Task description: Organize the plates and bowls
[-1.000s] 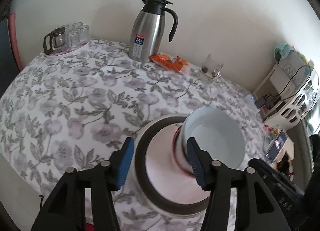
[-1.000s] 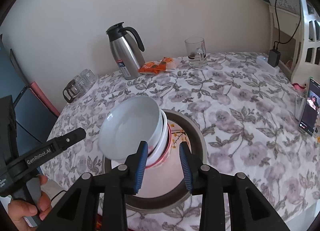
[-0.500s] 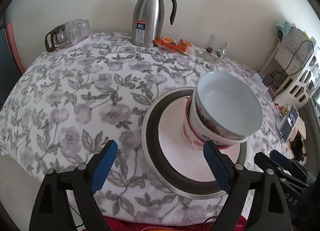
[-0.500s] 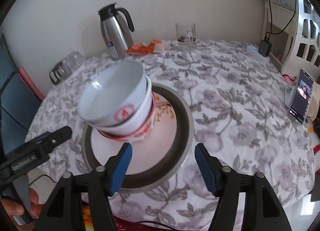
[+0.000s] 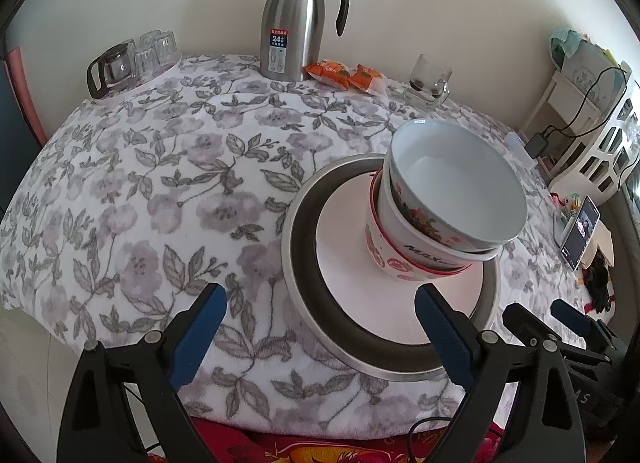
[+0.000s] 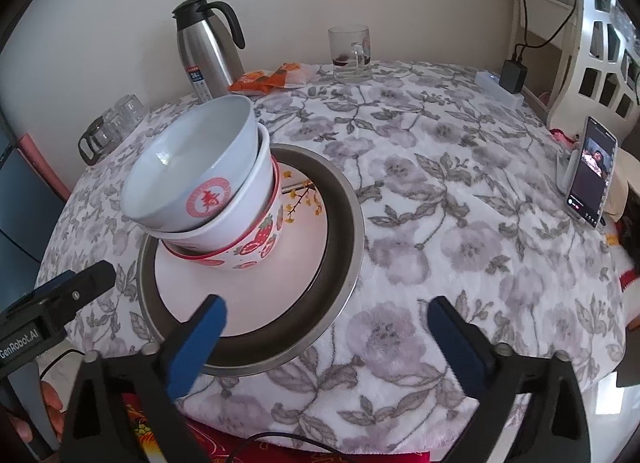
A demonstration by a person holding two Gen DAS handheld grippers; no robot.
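Three nested bowls (image 5: 460,191) (image 6: 188,171) lean on a white plate (image 5: 344,247) (image 6: 248,295). The plate lies in a metal-rimmed dish (image 5: 292,263) (image 6: 356,231) on the flowered tablecloth. My left gripper (image 5: 320,297) hovers at the dish's near-left edge. Its jaws are opening wide, and no pad touches the rim seen between them. My right gripper (image 6: 327,307) is at the near-right edge, its jaws also opening with nothing gripped. Each gripper shows in the other's view: the right (image 5: 560,315), the left (image 6: 80,283).
At the back of the table stand a steel jug (image 5: 296,23) (image 6: 208,51), orange snack packets (image 5: 344,73), a glass mug (image 5: 428,81) (image 6: 352,51) and glass cups (image 5: 132,59). A phone (image 6: 592,175) is propped at the right edge, by a white shelf (image 6: 600,43).
Both grippers' jaws have spread from narrow around the dish's edge to wide apart, and both have drawn back. The dish with plate and bowls now sits free on the cloth.
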